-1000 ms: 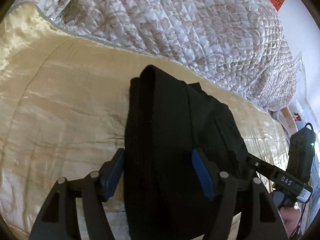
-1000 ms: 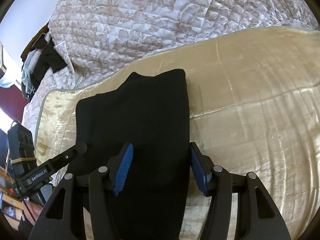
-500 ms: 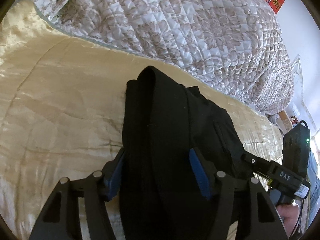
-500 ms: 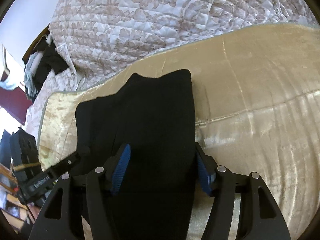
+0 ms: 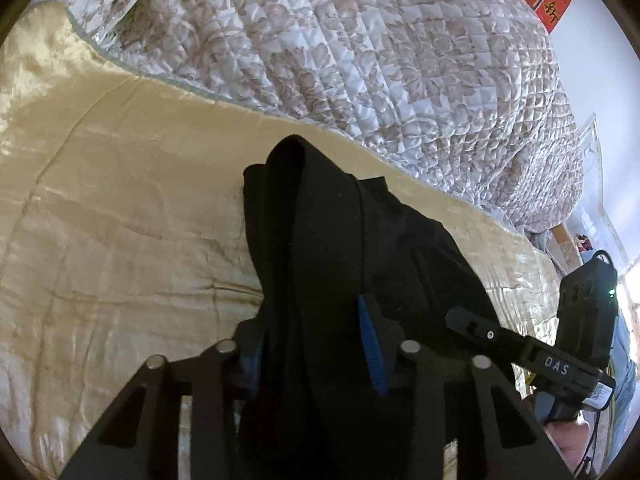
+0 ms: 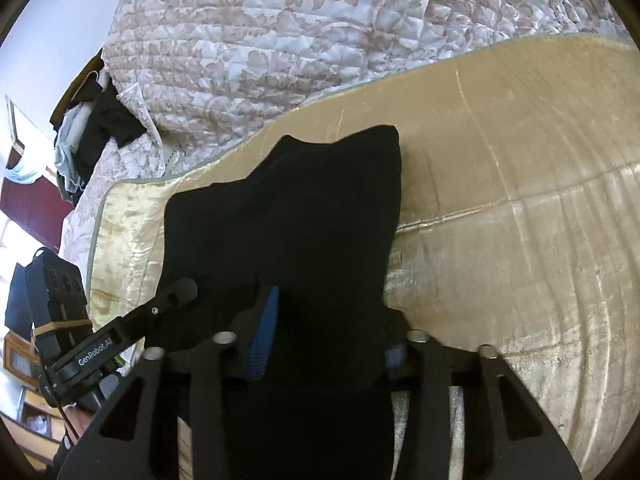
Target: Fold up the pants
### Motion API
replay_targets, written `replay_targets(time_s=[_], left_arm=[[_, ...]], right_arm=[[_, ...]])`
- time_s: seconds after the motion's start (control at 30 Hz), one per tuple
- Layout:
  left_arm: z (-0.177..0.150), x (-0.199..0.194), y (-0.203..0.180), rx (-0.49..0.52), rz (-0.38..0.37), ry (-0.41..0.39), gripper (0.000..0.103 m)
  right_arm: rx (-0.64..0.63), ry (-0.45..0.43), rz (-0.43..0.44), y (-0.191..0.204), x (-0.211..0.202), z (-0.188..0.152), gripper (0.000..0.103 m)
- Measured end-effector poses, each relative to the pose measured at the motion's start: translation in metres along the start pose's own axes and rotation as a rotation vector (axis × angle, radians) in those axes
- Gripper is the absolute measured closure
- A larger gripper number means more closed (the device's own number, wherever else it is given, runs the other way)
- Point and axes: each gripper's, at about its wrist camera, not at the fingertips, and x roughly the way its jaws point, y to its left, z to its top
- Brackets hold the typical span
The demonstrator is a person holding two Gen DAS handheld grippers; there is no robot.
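Both my claws, left (image 5: pixel 312 344) and right (image 6: pixel 326 332), are closing on bunched black pants (image 5: pixel 340 248) lying on the gold blanket (image 5: pixel 120 220).

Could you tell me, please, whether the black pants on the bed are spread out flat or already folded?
Folded: the black fabric pants lie doubled into a compact layered bundle on the cream satin bedspread, no legs spread out.

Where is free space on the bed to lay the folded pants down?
Free: the gold blanket left of the black pants, up to the quilted floral bedspread; also the gold stretch on the pants' other side in the right wrist view. Crowded: the near edge, where left gripper and right gripper are closing on the pants.
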Motion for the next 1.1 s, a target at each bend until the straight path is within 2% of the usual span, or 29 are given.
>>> replay_targets(time_s=[0.1,0.3,0.37,0.43,0.47,0.5,0.57,0.6,0.67,0.9,1.0,1.1], left_arm=[[0.003,-0.009,-0.009,0.023,-0.010,-0.014,0.079],[0.008,-0.033,-0.023,0.065,-0.069,-0.027,0.081],[0.006,-0.028,-0.022,0.091,-0.065,0.004,0.079],[0.001,-0.011,-0.016,0.091,-0.027,0.070,0.072],[-0.002,-0.007,-0.009,0.054,0.000,0.079,0.057],[-0.003,-0.005,-0.001,0.018,0.002,0.084,0.051],[-0.004,-0.005,0.009,-0.025,-0.027,0.097,0.047],[-0.004,-0.005,0.013,-0.040,-0.026,0.102,0.044],[-0.005,-0.002,0.016,-0.052,-0.034,0.097,0.041],[-0.005,0.010,0.001,0.009,-0.014,0.065,0.039],[-0.001,0.008,-0.003,0.020,0.018,0.065,0.039],[0.007,0.000,-0.007,0.086,0.123,0.006,0.040]], right_arm=[[-0.003,-0.049,0.035,0.009,-0.018,0.003,0.089],[-0.023,-0.057,0.062,0.023,-0.047,0.000,0.089],[-0.015,-0.016,0.042,0.016,-0.042,-0.004,0.089],[0.006,0.046,0.003,0.003,-0.026,-0.008,0.084],[0.022,0.064,-0.021,-0.003,-0.021,-0.010,0.081],[0.061,0.081,-0.030,-0.011,-0.016,-0.011,0.069],[0.145,0.080,0.038,-0.024,-0.016,-0.009,0.063],[0.148,0.074,0.043,-0.025,-0.017,-0.009,0.058],[0.119,0.057,0.022,-0.021,-0.016,-0.007,0.051],[0.030,0.061,-0.035,-0.006,0.002,-0.003,0.050],[0.025,0.077,-0.052,-0.005,0.001,0.000,0.050],[-0.043,0.042,-0.181,-0.004,-0.011,0.007,0.050]])
